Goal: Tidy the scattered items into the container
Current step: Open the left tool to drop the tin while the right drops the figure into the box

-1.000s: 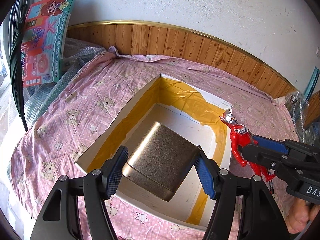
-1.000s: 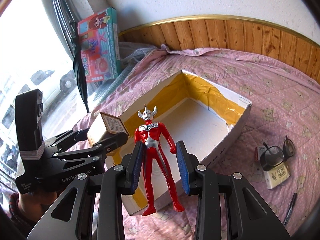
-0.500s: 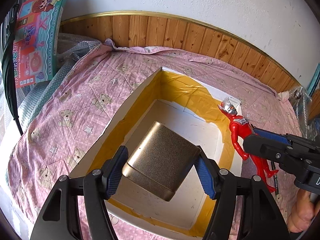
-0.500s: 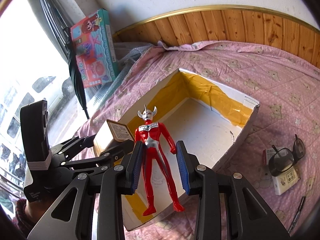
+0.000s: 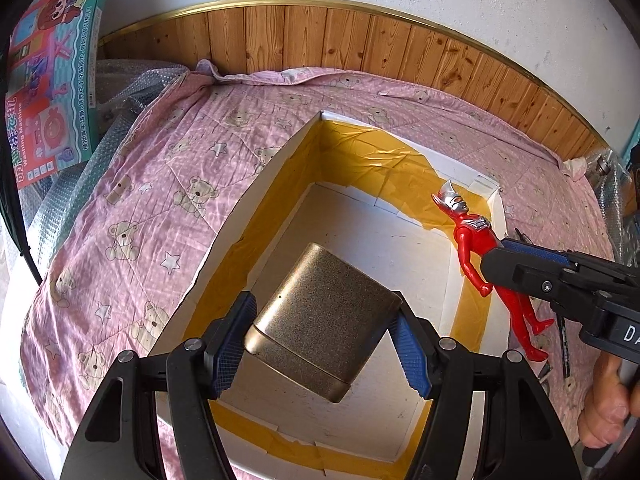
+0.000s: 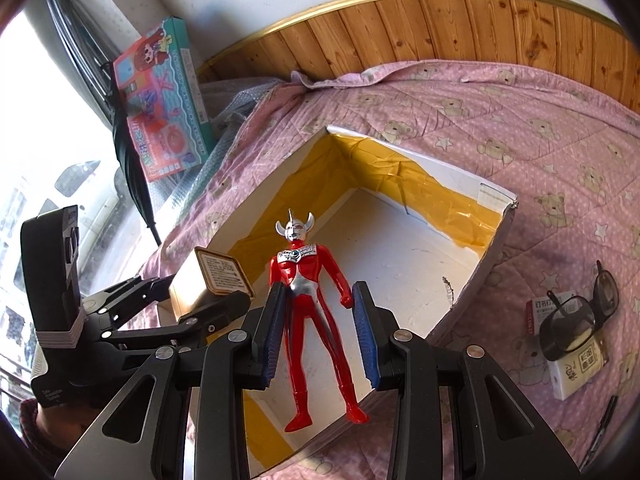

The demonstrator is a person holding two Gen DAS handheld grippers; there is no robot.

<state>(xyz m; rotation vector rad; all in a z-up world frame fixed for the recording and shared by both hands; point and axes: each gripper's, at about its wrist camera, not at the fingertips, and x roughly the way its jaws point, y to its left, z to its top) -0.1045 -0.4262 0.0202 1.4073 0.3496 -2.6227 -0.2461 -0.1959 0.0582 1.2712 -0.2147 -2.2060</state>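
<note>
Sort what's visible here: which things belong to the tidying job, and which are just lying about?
Job: gold tin in left gripper; red figure in right gripper; white box; glasses, small carton, pen.
Bystanders: toy package, bubble wrap.

We are reading "Washing Machine" in small letters on the toy box (image 5: 48,76) leaning at the wall, beside larger Chinese characters we cannot make out. On the right gripper's (image 5: 560,276) body we are seeing white letters "DA", cut off by the picture's edge. The tin (image 6: 208,280) is carrying a printed label and the small carton (image 6: 576,364) some Chinese print, both too small for us to read.
</note>
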